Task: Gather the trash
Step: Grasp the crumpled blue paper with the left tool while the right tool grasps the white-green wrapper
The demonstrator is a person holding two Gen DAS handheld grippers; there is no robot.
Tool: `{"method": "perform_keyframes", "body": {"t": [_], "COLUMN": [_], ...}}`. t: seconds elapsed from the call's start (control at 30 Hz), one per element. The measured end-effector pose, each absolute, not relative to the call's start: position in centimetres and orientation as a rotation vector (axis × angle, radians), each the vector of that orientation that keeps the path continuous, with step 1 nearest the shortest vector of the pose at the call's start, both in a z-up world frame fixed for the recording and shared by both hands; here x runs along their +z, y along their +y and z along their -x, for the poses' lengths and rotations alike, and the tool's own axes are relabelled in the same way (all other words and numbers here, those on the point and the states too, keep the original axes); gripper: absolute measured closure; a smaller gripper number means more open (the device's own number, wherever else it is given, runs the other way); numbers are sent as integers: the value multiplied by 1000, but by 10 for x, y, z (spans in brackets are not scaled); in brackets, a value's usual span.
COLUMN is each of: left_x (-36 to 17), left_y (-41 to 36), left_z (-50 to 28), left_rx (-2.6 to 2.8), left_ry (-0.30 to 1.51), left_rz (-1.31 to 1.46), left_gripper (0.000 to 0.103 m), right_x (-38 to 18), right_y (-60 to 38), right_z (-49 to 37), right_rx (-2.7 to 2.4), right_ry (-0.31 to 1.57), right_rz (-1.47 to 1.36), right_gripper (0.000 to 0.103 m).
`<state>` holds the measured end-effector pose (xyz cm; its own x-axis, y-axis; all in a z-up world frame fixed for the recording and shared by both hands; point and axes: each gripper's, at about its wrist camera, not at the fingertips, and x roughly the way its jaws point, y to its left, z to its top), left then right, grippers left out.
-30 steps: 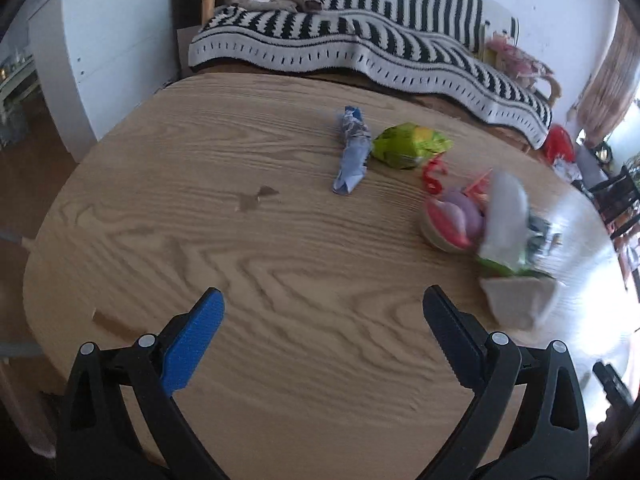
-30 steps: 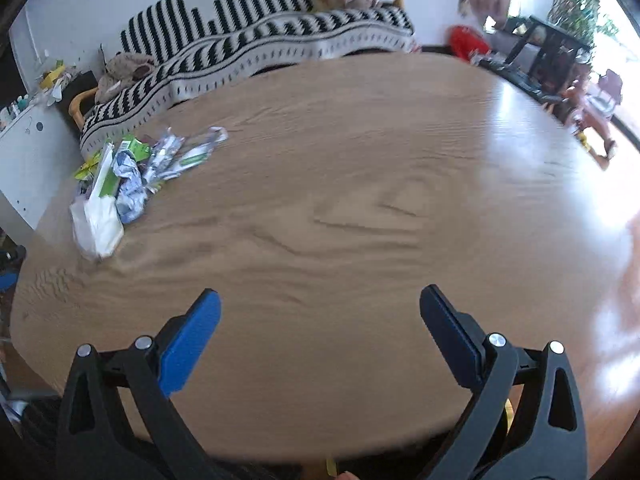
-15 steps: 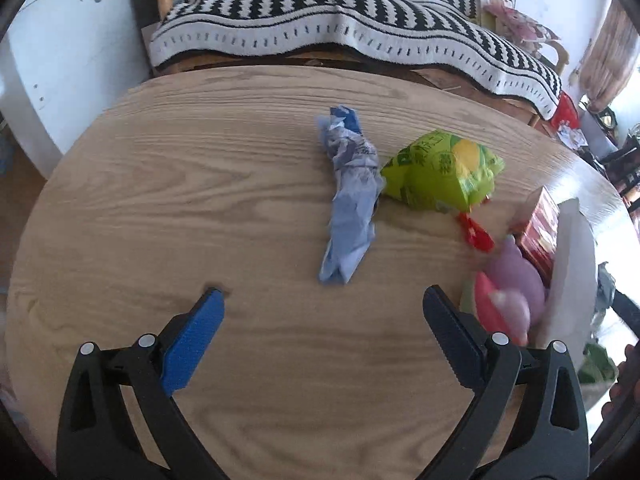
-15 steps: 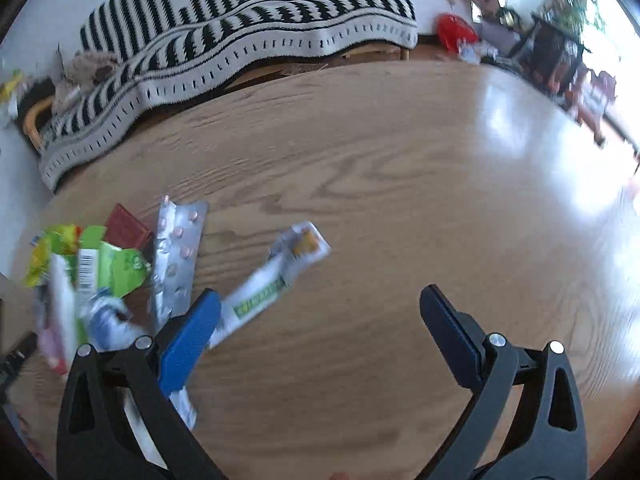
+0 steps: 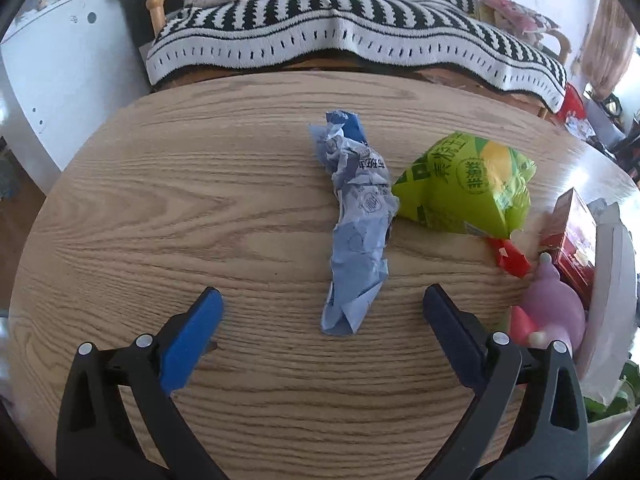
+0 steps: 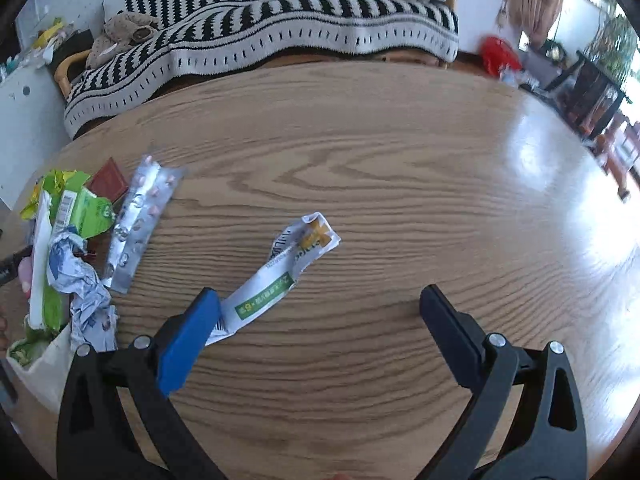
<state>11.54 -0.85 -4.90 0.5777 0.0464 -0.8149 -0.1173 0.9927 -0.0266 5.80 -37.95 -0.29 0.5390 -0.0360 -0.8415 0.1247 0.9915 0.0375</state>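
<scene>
Left tongs [image 5: 322,320] spread wide, nothing between the blue pads [image 5: 192,332], low over the wooden surface [image 5: 160,208]. Just ahead, roughly centred in the gap, a crumpled blue paper wrapper [image 5: 358,232], long and lying lengthwise away from the tongs, near end close to the fingertips but apart from them. Touching its right side further back, a puffed green snack bag [image 5: 464,184]. Right of that, a small red scrap [image 5: 510,256], a red box [image 5: 574,236] tilted on edge, and a pink and purple rounded item [image 5: 550,312] just beside the right finger; exact nature hard to tell. At the far right edge, a white flat piece [image 5: 610,280], partly cut off.

Right tongs [image 6: 318,316] likewise spread wide and empty. Nearest, a white sachet strip with a green label [image 6: 276,280], lying diagonally, lower end passing behind the left blue pad [image 6: 184,344]; touching or not, cannot tell. Further left, a silver blister pack [image 6: 140,216] with pink tablets, flat on the surface. Left again, a heap: crumpled white-and-blue paper [image 6: 80,280], a torn green wrapper [image 6: 80,208], a dark red box [image 6: 109,182] behind it. Rest of the surface to the right bare, glare at the far right.

Beyond the surface in both views, a black-and-white striped blanket [image 5: 340,36] draped over a sofa.
</scene>
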Motion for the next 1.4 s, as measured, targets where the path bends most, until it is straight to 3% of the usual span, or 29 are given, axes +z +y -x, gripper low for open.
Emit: {"method": "perform_keyframes", "body": {"t": [0.13, 0.33, 0.47, 0.5, 0.53, 0.57, 0.6, 1.1, 1.4], "left_x": [-48, -45, -46, -44, -41, -38, -37, -18, 43], "left_y": [-8, -5, -12, -13, -11, -9, -5, -6, -49], "left_z": [-117, -124, -130, -129, -127, -127, -128, -77, -5], "left_rx": [105, 29, 4, -13, -3, 12, 22, 17, -82], "left_ry": [952, 966, 979, 956, 937, 935, 950, 953, 824], "left_rz": [84, 106, 29, 14, 10, 14, 40, 101, 43], "left_gripper": [6, 6, 11, 27, 72, 90, 90, 91, 91], "right_x": [2, -3, -7, -6, -4, -2, -3, 22, 71], "right_y": [-389, -355, -343, -345, -348, -352, -356, -383, -398], "right_z": [-59, -60, -50, -46, -43, -39, -38, 4, 57], "right_rx": [-135, -220, -196, -188, -182, -160, -140, -58, -43], "right_ry": [991, 975, 915, 898, 882, 870, 871, 857, 762], "right_rz": [-233, -185, -60, -53, -52, -55, -60, -192, -197], "right_gripper": [7, 7, 19, 29, 38, 71, 87, 89, 89]}}
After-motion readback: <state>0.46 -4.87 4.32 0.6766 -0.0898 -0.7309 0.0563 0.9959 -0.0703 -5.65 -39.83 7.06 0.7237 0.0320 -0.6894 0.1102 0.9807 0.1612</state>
